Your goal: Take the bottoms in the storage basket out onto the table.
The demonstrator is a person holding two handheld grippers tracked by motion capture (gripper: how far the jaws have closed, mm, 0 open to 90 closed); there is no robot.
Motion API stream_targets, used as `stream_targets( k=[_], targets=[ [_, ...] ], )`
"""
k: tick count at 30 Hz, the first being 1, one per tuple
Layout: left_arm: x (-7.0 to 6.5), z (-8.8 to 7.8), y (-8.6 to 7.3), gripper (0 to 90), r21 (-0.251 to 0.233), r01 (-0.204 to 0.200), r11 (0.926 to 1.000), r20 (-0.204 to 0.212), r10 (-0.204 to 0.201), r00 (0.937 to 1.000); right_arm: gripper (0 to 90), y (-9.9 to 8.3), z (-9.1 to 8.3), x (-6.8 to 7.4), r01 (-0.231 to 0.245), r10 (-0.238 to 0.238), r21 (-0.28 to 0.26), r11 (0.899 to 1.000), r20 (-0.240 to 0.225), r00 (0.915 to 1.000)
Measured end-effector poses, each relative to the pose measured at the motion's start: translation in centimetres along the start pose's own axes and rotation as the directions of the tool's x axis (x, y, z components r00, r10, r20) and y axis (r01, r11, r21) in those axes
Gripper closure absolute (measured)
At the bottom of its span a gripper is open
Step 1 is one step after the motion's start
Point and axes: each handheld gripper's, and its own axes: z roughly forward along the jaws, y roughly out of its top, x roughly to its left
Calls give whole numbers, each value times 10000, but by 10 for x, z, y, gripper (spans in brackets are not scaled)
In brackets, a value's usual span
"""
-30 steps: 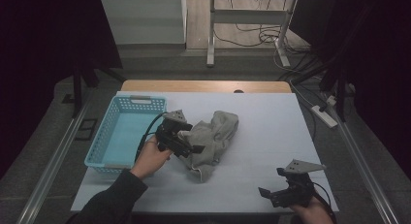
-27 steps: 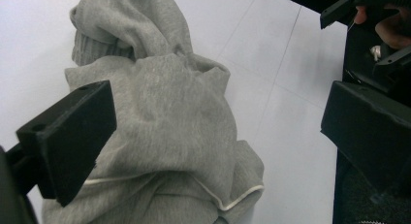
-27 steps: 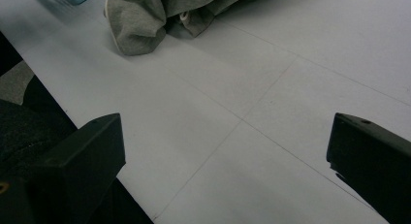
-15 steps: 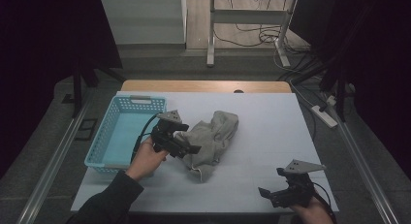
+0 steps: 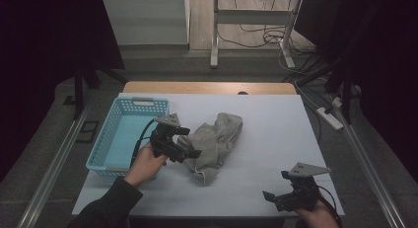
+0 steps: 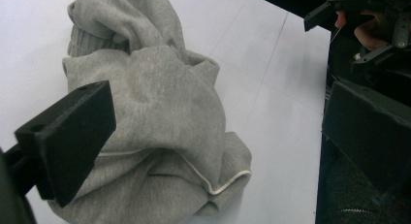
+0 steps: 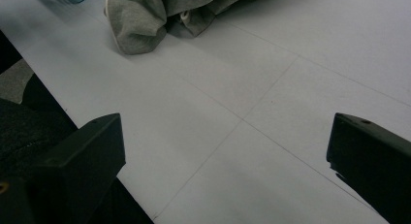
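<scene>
A crumpled grey sweatshirt point(image 5: 217, 141) with a pale cord along one edge lies in the middle of the white table point(image 5: 276, 124). My left gripper point(image 5: 190, 143) hovers at the sweatshirt's left side, held by a hand, jaws wide open and nothing clamped. In the left gripper view the sweatshirt point(image 6: 160, 117) lies between and beyond the open left gripper point(image 6: 223, 117). My right gripper point(image 5: 276, 186) rests near the table's front right edge, open, well apart from the cloth. In the right gripper view, the right gripper point(image 7: 225, 151) frames bare table, with the sweatshirt point(image 7: 145, 20) far ahead.
A light blue plastic basket point(image 5: 106, 154) stands on the table's left side, just behind my left hand. A wooden strip point(image 5: 207, 87) runs along the table's far edge. A power strip point(image 5: 330, 118) and cables lie on the floor to the right.
My left gripper has shifted slightly to the left, toward the basket. The sweatshirt keeps its shape and the right gripper has stayed still.
</scene>
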Motion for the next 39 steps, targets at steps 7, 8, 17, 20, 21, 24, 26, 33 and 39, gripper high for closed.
stream_targets(
  k=[7, 8, 17, 20, 21, 24, 26, 33, 39],
  targets=[
    [-2, -2, -3, 0, -27, -63, 10000, -49, 63, 10000, 5, 0, 0, 0, 3, -3, 6, 10000, 1, 10000],
    [-3, -3, -3, 0, -36, -73, 10000, -43, 73, 10000, 5, 0, 0, 0, 11, -11, 0, 10000, 4, 10000],
    [-3, -7, -10, 0, -1, 221, 9998, 26, -221, 9998, 5, 0, 0, 0, 9, -9, 7, 10000, 6, 10000],
    [-4, -8, -12, 0, 13, 229, 9997, -42, -229, 9997, 5, 0, 0, 0, 3, -3, 8, 10000, 3, 10000],
    [-4, -8, -12, 0, 10, 211, 9998, -66, -211, 9998, 5, 0, 0, 0, 2, -2, 6, 10000, 3, 10000],
    [-6, -10, -14, 0, -12, 218, 9998, -96, -218, 9997, 5, 0, 0, 0, 7, -7, 8, 10000, 6, 10000],
    [-7, -10, -15, 0, -7, 189, 9998, -130, -189, 9997, 5, 0, 0, 0, 7, -7, 16, 10000, 3, 10000],
    [-10, -13, -19, 0, -16, 264, 9996, -89, -265, 9996, 5, 0, 0, 0, 4, -4, 9, 10000, -6, 10000],
    [-12, -13, -23, 0, 4, 176, 9998, -235, -176, 9996, 5, 0, 0, 0, 3, -3, 7, 10000, -12, 10000]
  ],
)
